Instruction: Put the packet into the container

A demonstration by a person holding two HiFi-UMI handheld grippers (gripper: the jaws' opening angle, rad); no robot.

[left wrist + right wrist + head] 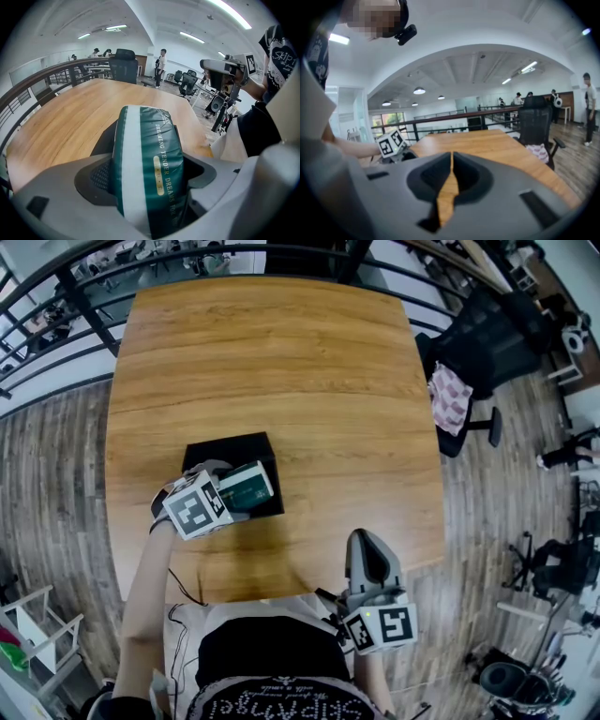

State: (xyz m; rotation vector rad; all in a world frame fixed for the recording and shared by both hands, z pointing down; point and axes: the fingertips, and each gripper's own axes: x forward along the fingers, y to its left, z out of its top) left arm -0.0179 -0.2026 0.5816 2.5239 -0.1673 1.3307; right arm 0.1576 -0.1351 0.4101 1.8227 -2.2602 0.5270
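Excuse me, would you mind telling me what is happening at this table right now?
A person is working with a gripper in each hand. The left gripper is shut on a green packet, holding it over the black container on the wooden table; it is not yet released. The right gripper is shut and empty, by the table's near edge.

In head view, left tongs [234,494] and packet [247,487] cover most of container [228,450] interior; packet's near end buried in tongs. Packet possibly inside the rim, can't tell.
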